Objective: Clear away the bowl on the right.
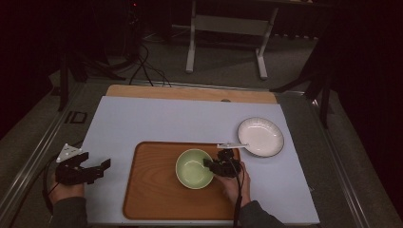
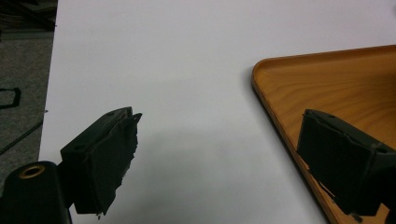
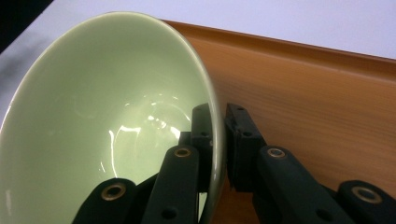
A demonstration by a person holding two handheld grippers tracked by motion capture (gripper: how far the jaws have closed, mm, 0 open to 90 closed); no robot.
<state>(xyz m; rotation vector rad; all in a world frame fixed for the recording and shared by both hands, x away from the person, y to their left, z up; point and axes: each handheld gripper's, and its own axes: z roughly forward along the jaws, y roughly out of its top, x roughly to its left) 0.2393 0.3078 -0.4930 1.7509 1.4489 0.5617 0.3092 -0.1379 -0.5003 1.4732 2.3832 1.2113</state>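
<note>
A pale green bowl (image 1: 194, 168) sits on the wooden tray (image 1: 152, 190) in the high view. My right gripper (image 1: 212, 164) is shut on the bowl's right rim. In the right gripper view one jaw lies inside the green bowl (image 3: 102, 121) and the other outside its wall, over the tray (image 3: 308, 98); my right gripper (image 3: 218, 126) pinches the rim. My left gripper (image 1: 99, 169) rests at the table's left edge, open and holding nothing. In the left gripper view my left gripper (image 2: 217, 135) spans the white mat beside the tray's corner (image 2: 299, 79).
A white plate (image 1: 260, 136) lies on the mat right of the tray, with a small white utensil (image 1: 232, 145) by its left rim. The white mat (image 1: 166, 118) covers the table. Cables and a table's legs stand on the floor behind.
</note>
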